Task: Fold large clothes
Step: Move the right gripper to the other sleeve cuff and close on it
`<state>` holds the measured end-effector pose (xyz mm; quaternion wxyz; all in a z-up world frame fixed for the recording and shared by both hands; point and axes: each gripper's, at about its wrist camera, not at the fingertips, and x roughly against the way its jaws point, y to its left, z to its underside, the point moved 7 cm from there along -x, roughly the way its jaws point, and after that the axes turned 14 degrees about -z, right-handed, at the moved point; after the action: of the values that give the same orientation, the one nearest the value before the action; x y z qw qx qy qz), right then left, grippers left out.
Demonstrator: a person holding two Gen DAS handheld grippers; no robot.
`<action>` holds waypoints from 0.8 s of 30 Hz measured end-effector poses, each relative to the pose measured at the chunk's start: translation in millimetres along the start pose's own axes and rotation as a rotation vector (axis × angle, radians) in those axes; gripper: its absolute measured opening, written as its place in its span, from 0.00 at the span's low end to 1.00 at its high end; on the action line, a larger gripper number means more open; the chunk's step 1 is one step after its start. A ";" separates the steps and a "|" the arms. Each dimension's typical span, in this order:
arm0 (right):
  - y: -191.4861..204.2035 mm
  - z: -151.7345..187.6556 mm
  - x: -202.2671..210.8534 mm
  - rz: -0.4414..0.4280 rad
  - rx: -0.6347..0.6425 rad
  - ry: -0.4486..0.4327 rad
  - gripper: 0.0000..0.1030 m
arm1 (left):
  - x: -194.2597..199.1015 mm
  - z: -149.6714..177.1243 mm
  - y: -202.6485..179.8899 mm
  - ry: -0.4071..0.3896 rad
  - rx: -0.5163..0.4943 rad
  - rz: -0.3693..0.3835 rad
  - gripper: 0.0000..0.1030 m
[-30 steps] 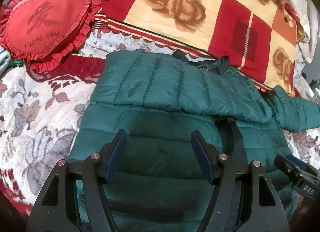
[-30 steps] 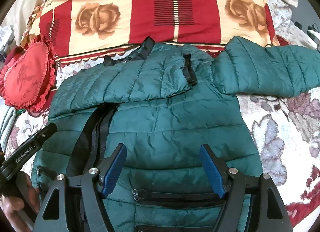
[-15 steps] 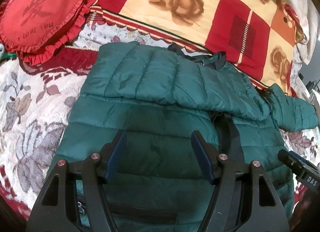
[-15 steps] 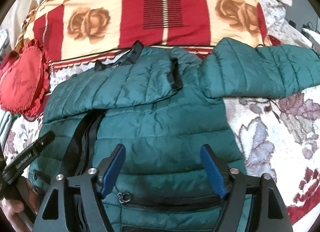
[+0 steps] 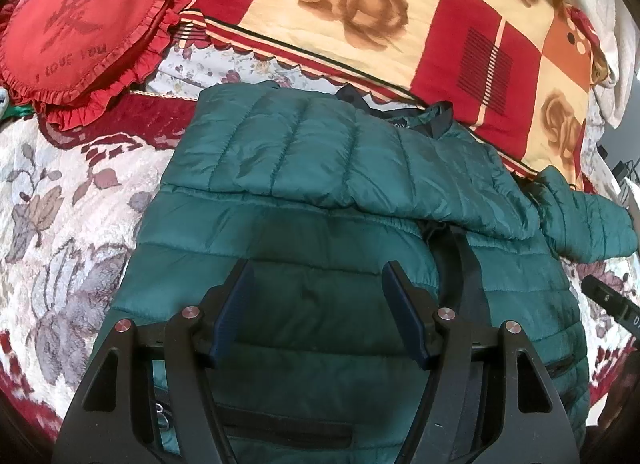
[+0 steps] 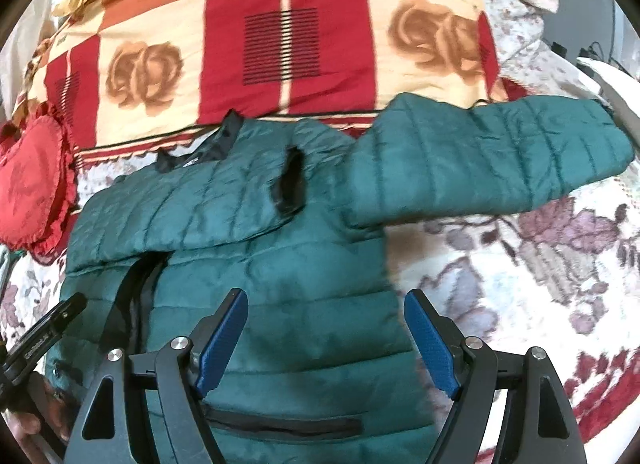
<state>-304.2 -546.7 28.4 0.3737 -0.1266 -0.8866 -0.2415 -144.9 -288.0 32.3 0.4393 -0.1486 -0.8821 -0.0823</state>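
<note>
A dark green quilted puffer jacket (image 5: 320,232) lies front up on a floral bedspread, collar away from me. One sleeve (image 5: 320,144) is folded across the chest; its black cuff (image 6: 290,180) shows in the right wrist view. The other sleeve (image 6: 492,160) lies stretched out to the right. My left gripper (image 5: 318,288) is open and empty above the jacket's lower left front. My right gripper (image 6: 326,316) is open and empty above the jacket's (image 6: 280,284) lower right front, near its right edge.
A red heart cushion (image 5: 80,28) lies at the far left. A red and cream rose-patterned quilt (image 5: 400,24) is piled behind the collar. The floral bedspread (image 6: 520,284) shows to the jacket's right. The other gripper's tip (image 6: 44,328) shows at the lower left of the right wrist view.
The right gripper has shifted to the right, so the stretched-out sleeve now sits more central in its view. The left gripper has drifted slightly. The jacket has not moved. Both grippers stay open.
</note>
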 end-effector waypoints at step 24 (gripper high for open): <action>-124.4 -50.6 30.5 0.180 -0.108 -0.082 0.76 | -5.3 -0.3 5.1 0.001 0.003 -0.010 0.65</action>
<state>-345.1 -677.7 39.5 0.3499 -0.2356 -0.8718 -0.2489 -140.0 -284.3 28.3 0.4398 -0.1434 -0.8827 -0.0831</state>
